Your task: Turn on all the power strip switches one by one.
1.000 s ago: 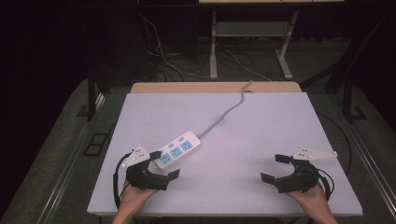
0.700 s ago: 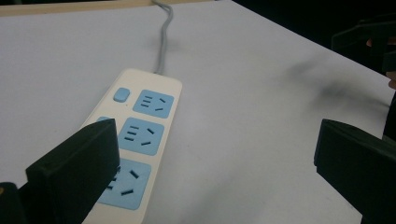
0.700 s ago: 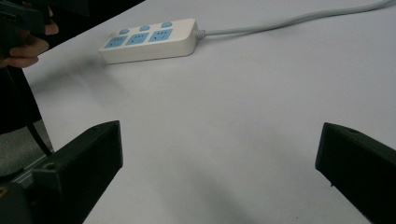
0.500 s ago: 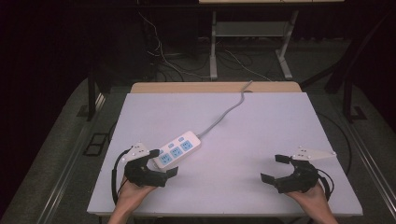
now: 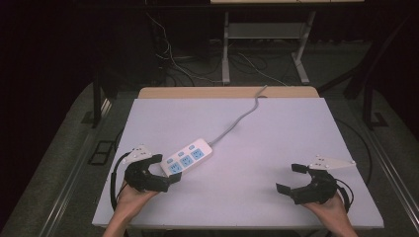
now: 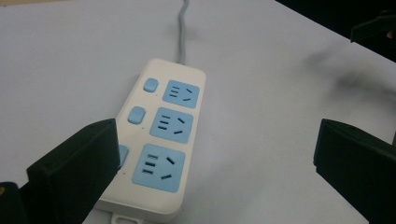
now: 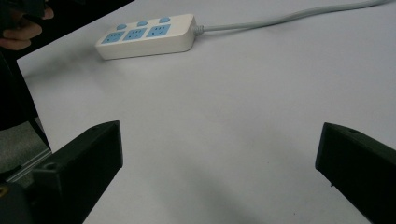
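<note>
A white power strip (image 5: 190,156) with three blue sockets and blue buttons lies on the left half of the white table (image 5: 276,143). Its grey cable (image 5: 237,121) runs off the far edge. My left gripper (image 5: 166,169) is open at the strip's near end. In the left gripper view the strip (image 6: 161,140) lies between the jaws, nearer the left one, with my left gripper (image 6: 219,154) spread wide. My right gripper (image 5: 290,177) stands open over bare table at the front right, with nothing between its jaws. From my right gripper (image 7: 219,154) the strip (image 7: 147,35) is far off.
Dark floor with loose cables (image 5: 197,64) and a metal stand (image 5: 262,44) lie beyond the table's far wooden edge (image 5: 227,92). The other hand (image 7: 18,32) appears at the right gripper view's top left. The right gripper (image 6: 373,28) is a dark shape at the left gripper view's top right.
My left gripper has shifted slightly left and stays at the strip's near end. The right gripper and the strip have not visibly moved.
</note>
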Demonstrator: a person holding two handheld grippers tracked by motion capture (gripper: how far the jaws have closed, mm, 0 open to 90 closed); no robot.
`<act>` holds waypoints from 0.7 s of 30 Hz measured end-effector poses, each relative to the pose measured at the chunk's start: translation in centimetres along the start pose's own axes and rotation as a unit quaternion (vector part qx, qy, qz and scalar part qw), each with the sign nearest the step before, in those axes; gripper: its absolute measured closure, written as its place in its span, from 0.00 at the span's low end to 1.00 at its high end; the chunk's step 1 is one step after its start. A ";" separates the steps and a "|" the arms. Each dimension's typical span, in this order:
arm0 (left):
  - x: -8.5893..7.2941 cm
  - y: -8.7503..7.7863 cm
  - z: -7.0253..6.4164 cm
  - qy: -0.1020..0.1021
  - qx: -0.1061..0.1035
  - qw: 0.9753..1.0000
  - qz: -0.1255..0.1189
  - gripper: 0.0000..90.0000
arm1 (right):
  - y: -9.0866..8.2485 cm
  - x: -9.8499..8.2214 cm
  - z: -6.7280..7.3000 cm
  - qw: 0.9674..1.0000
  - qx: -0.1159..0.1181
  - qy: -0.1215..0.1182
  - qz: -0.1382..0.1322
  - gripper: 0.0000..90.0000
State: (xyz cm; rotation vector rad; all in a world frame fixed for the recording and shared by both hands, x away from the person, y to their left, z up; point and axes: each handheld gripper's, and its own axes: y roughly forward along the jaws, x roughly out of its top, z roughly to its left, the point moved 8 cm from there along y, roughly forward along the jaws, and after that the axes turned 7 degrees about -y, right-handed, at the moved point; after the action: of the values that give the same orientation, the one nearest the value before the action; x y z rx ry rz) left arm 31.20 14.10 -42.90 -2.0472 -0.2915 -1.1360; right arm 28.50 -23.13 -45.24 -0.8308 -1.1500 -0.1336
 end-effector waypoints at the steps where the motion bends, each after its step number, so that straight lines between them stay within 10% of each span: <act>1: 0.1 -0.1 0.1 0.001 -0.002 1.000 0.003 0.00 | 0.0 0.0 0.0 1.000 -0.001 0.000 0.000 0.01; 21: 2.2 0.4 1.8 0.007 -0.001 0.999 0.043 0.00 | -0.2 -0.1 -0.2 1.000 -0.007 -0.002 -0.001 0.01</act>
State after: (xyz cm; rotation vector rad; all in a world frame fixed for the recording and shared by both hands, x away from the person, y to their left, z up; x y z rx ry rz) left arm 33.79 14.74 -41.91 -2.0330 -0.1932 -1.0971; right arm 28.53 -23.45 -45.21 -0.8421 -1.1556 -0.1412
